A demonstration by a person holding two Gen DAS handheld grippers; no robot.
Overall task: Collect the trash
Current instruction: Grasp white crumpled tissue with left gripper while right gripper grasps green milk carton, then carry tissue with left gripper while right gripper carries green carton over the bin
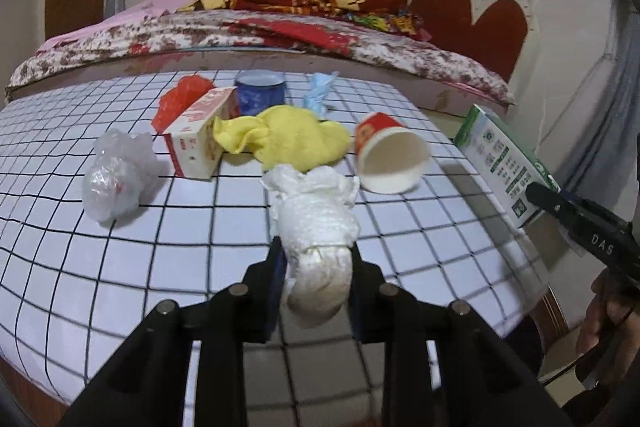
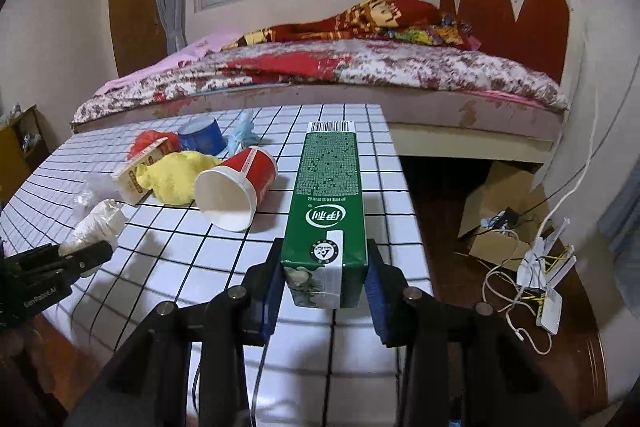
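My left gripper point(image 1: 316, 259) is shut on a crumpled white paper wad point(image 1: 316, 227), held just above the white grid-pattern table point(image 1: 120, 267). The wad also shows in the right wrist view point(image 2: 96, 225). My right gripper point(image 2: 324, 275) is shut on a green milk carton point(image 2: 326, 199), held over the table's right part; the carton also shows at the right of the left wrist view point(image 1: 504, 159). On the table lie a red paper cup on its side point(image 1: 388, 155), a yellow cloth point(image 1: 288, 137), a red-and-white box point(image 1: 200, 133) and a clear plastic bag point(image 1: 116, 175).
A blue tin point(image 1: 260, 93), a red plastic bag point(image 1: 184, 97) and a light blue wrapper point(image 1: 320, 91) lie at the table's far side. A bed point(image 2: 320, 67) stands behind the table. Cardboard boxes point(image 2: 504, 211) and white cables point(image 2: 532, 291) lie on the floor at right.
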